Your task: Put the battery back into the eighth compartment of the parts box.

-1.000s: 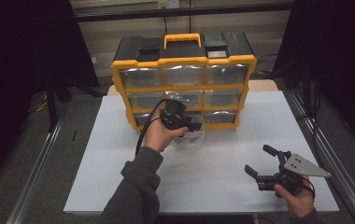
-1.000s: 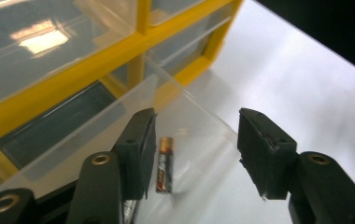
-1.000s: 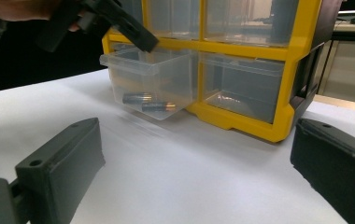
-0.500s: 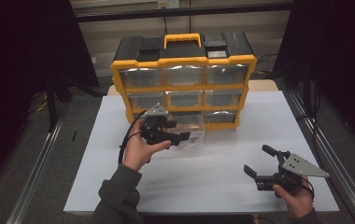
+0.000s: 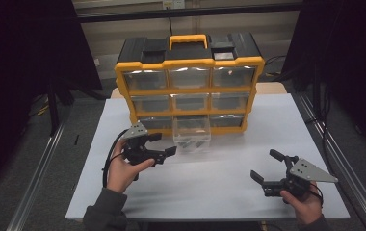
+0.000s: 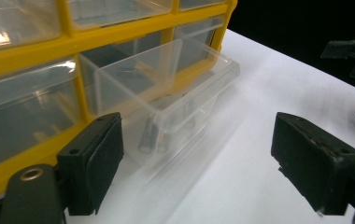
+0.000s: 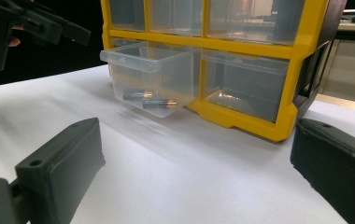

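Note:
A yellow and black drawer cabinet [image 5: 189, 82] stands at the back of the white table [image 5: 229, 163]. Its bottom middle clear drawer [image 5: 191, 134] [image 6: 166, 98] [image 7: 152, 74] is pulled out and holds batteries [image 7: 150, 100]. My left gripper [image 5: 164, 147] [image 6: 199, 168] is open and empty, held left of the drawer and a little nearer me. Near the front right of the table my right gripper [image 5: 267, 167] [image 7: 194, 172] stands open too, nothing between its fingers, pointing toward the cabinet.
The cabinet's other clear drawers [image 5: 145, 79] are pushed in. A yellow carry handle [image 5: 188, 40] tops the cabinet. Metal rails [image 5: 36, 187] run along both sides of the table; dark floor lies beyond. Bare table spreads between the grippers.
My left gripper has drawn back from the cabinet front, down and to the left, leaving the bottom middle drawer pulled out. The right gripper has stayed put.

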